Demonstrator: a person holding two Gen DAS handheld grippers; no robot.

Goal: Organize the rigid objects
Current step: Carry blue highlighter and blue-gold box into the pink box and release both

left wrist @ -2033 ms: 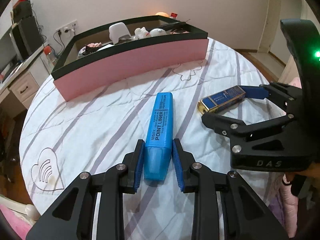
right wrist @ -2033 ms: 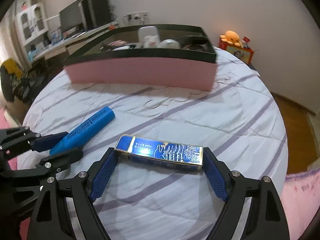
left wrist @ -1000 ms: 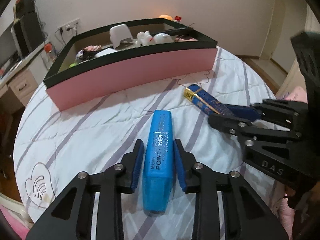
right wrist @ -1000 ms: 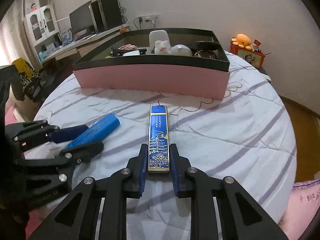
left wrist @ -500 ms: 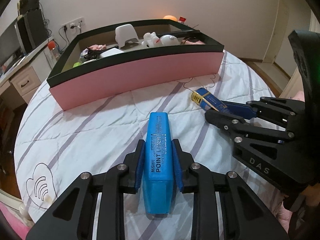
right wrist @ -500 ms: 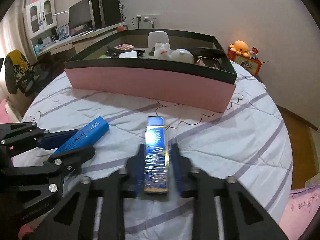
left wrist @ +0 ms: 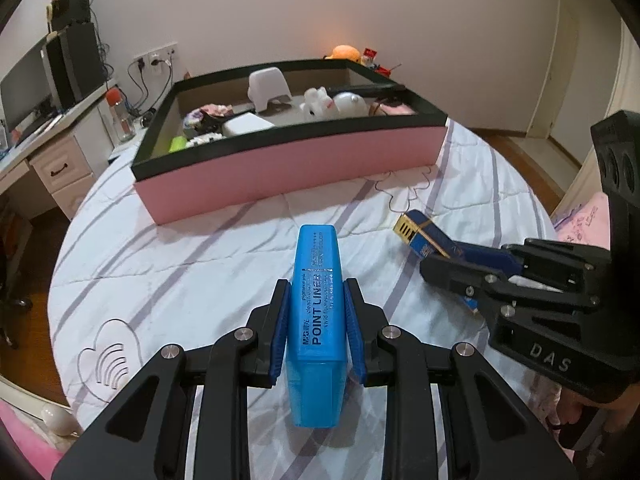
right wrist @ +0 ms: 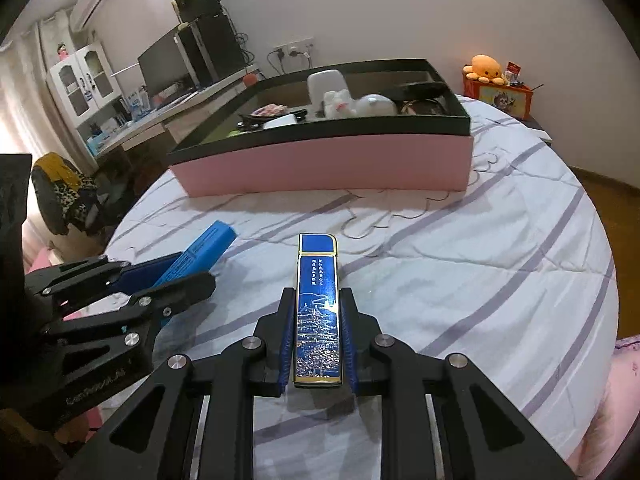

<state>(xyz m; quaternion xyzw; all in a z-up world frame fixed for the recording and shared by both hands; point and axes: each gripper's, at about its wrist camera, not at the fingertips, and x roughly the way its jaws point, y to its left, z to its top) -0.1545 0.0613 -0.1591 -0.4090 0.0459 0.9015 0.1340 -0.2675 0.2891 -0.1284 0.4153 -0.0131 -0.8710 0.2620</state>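
Note:
My left gripper (left wrist: 316, 300) is shut on a light blue Point Liner highlighter (left wrist: 317, 312), held above the bedspread and pointing toward the pink box (left wrist: 288, 160). My right gripper (right wrist: 318, 316) is shut on a slim dark blue and gold box (right wrist: 318, 312), also lifted and pointing at the pink box (right wrist: 328, 168). The blue and gold box also shows in the left wrist view (left wrist: 424, 236), right of the highlighter. The highlighter also shows in the right wrist view (right wrist: 200, 248), at the left.
The black-rimmed pink box holds a white stool-shaped item (left wrist: 266, 86), white figurines (left wrist: 320, 104), a white flat item (left wrist: 246, 125) and other small things. A striped white bedspread (left wrist: 200, 264) covers the round surface. A desk (left wrist: 52, 152) stands to the left.
Both grippers closed on their objects and lifted them off the bedspread. The right gripper turned the blue and gold box from crosswise to lengthwise. Both have moved closer to the pink box.

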